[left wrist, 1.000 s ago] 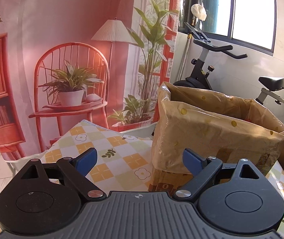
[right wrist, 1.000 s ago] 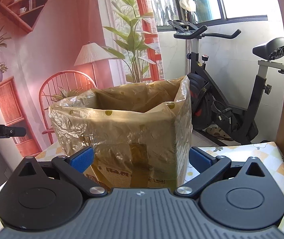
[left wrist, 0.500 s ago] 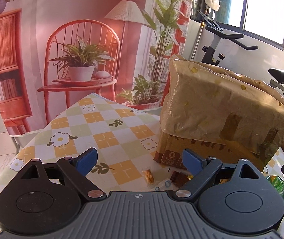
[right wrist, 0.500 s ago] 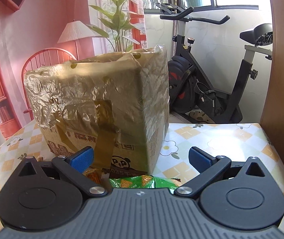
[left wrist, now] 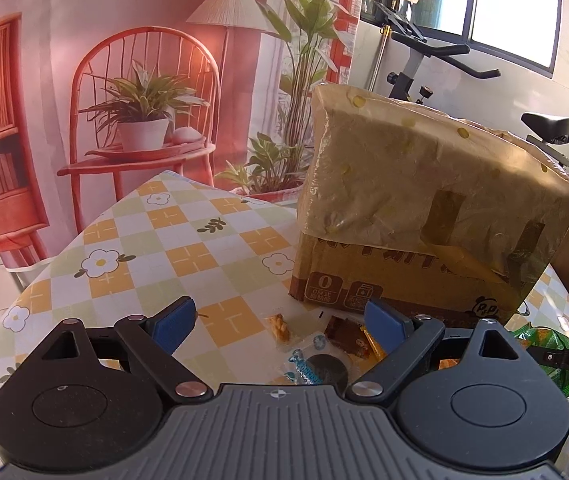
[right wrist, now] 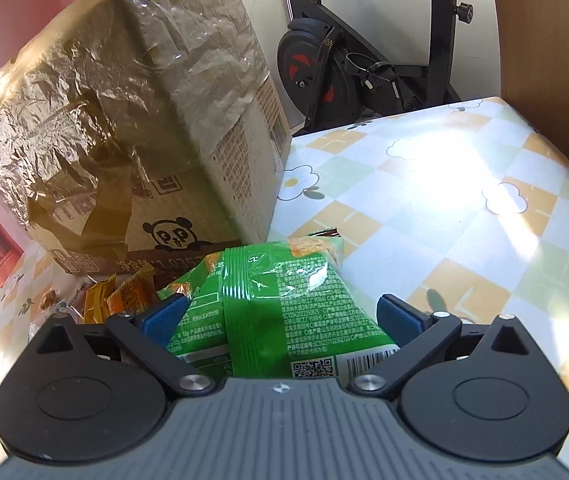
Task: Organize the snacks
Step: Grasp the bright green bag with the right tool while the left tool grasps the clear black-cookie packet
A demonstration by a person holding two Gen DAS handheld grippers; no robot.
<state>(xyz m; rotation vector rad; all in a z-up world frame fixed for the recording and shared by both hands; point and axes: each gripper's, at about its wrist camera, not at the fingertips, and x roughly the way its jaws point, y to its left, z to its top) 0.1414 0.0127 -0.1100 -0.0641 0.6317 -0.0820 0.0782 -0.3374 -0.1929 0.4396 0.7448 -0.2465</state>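
A cardboard box lined with a brown plastic bag stands on the table; it also shows in the right wrist view. My left gripper is open above small wrapped snacks: a pastry piece, a brown wrapper and a clear packet with a dark round biscuit. My right gripper is open with its jaws on either side of a green snack bag lying in front of the box. Orange snack packets lie to the bag's left.
The table has a checked flower-pattern cloth. An exercise bike stands behind the table. A wooden panel rises at the right. A printed backdrop with a chair and plants hangs behind.
Both grippers have dropped from box-top height toward the table. The right one has moved in over the green snack bag. The left one now looks down on the small snacks.
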